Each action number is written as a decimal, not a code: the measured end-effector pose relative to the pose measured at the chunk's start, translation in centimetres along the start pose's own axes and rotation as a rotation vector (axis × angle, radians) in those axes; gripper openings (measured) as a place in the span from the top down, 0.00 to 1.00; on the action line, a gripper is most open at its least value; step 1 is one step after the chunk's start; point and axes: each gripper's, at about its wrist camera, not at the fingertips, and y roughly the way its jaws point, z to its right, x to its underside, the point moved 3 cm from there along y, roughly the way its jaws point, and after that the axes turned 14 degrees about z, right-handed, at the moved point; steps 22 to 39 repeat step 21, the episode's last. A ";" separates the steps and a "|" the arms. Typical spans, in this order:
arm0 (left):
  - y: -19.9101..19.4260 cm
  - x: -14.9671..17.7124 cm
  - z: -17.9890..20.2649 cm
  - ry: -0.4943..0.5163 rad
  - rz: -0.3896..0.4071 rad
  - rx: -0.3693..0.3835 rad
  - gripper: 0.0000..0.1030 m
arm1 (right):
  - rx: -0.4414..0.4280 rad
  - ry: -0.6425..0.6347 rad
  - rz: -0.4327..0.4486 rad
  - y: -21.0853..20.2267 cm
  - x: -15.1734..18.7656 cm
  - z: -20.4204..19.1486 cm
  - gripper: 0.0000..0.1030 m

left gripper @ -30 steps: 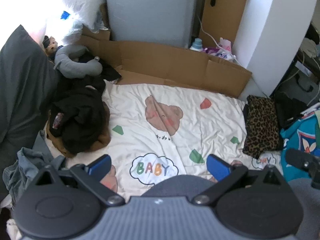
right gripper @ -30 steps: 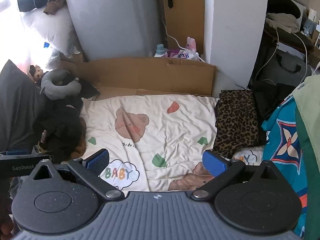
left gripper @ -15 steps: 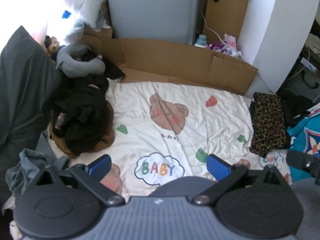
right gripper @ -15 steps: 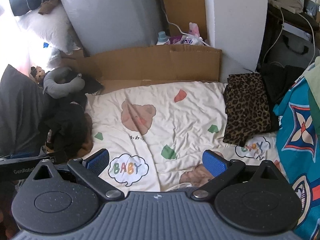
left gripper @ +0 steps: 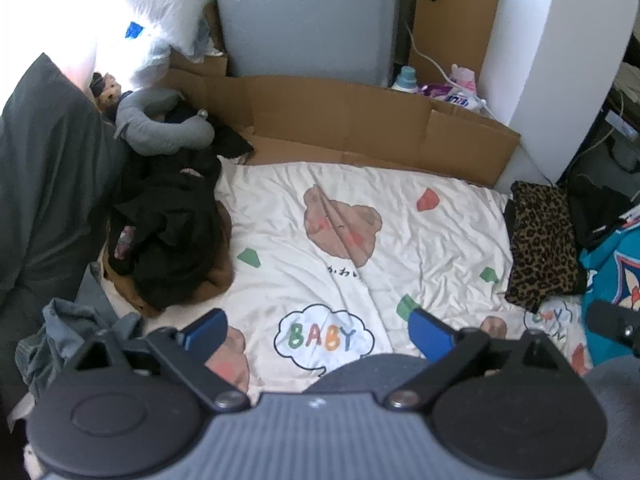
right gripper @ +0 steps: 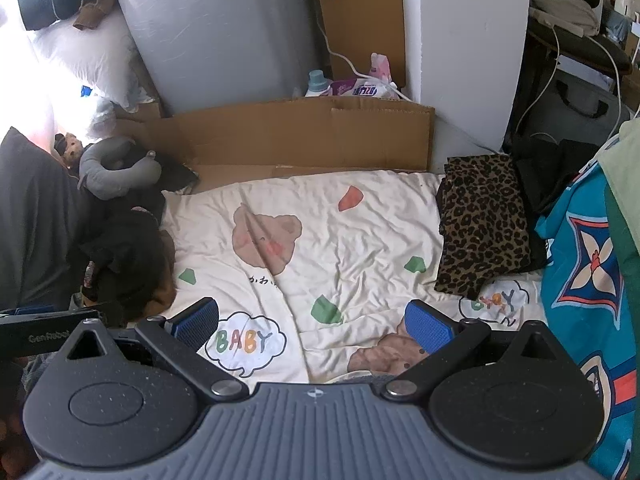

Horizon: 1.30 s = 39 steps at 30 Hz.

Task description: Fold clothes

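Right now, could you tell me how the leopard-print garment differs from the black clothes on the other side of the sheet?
The leopard-print garment is folded flat with straight edges; the black clothes lie in a crumpled heap. The garment is patterned tan and black; the heap is plain dark. The garment sits at the sheet's right edge, the heap at its left. Both overlap the sheet.

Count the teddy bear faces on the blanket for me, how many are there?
3 that I can see: one bear face mid-blanket, one by the right gripper, one by the left gripper. More may be hidden under the clothes.

Leopard-print garment, cream bear-print blanket
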 end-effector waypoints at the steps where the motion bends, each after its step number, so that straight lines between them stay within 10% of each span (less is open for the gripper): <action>1: 0.0 0.0 0.0 0.001 0.002 0.002 0.05 | 0.000 0.001 0.000 0.0 0.0 0.0 0.01; 39: -0.1 0.1 0.5 0.018 0.005 -0.005 0.08 | -0.009 0.016 0.000 -0.1 0.0 0.1 0.01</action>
